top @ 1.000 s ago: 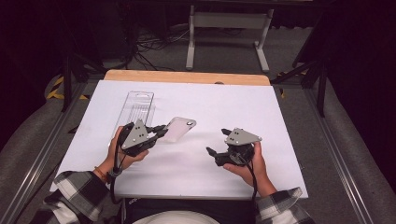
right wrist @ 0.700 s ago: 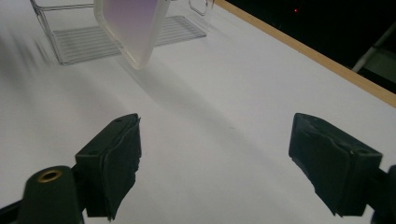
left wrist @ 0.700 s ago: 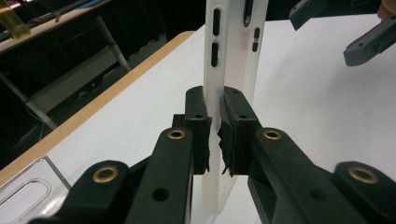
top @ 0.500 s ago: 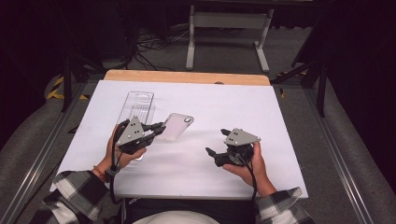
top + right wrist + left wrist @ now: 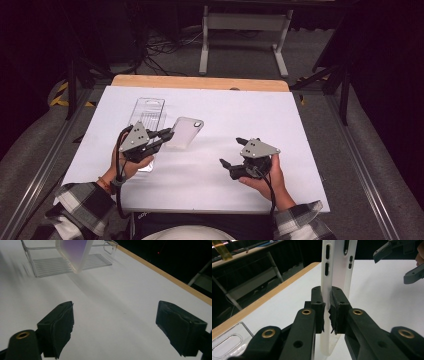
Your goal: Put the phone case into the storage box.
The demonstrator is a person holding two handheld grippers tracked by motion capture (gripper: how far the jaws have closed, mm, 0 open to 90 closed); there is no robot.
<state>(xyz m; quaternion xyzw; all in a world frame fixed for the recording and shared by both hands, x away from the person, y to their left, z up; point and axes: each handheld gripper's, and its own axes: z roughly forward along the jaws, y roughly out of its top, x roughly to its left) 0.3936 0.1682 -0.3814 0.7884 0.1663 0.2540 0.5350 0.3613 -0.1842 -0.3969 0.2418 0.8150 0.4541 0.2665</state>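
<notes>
Across the white table (image 5: 310, 150), no shift among the big things: at the far left lies the clear plastic tray (image 5: 146, 111), in the same spot as a second ago. Just beside the tray's right side hangs the translucent phone case (image 5: 186, 131), carried slightly leftward and nearer the person within that second, tilted, and seemingly raised off the table, with the camera cutout at the far end. Clamped on the case's near edge, the left gripper (image 5: 167, 135): in the left gripper view, jaws nearly together (image 5: 327, 305) with only the thin wall of the case (image 5: 337, 265) between the pads, button slots showing above. Lower right, the right gripper (image 5: 231, 152), resting in the hand above the table and well apart from the case: jaws just been opening, now standing wide (image 5: 117, 322), nothing between them, pointed toward the case (image 5: 75, 252) and the tray (image 5: 62, 265) behind it. Probably a handover or a two-handed grip in preparation, the free jaws readied for the case's open end. No brand, label or legible writing on case, tray or grippers; a faint mark on the table's near edge too small to read.
</notes>
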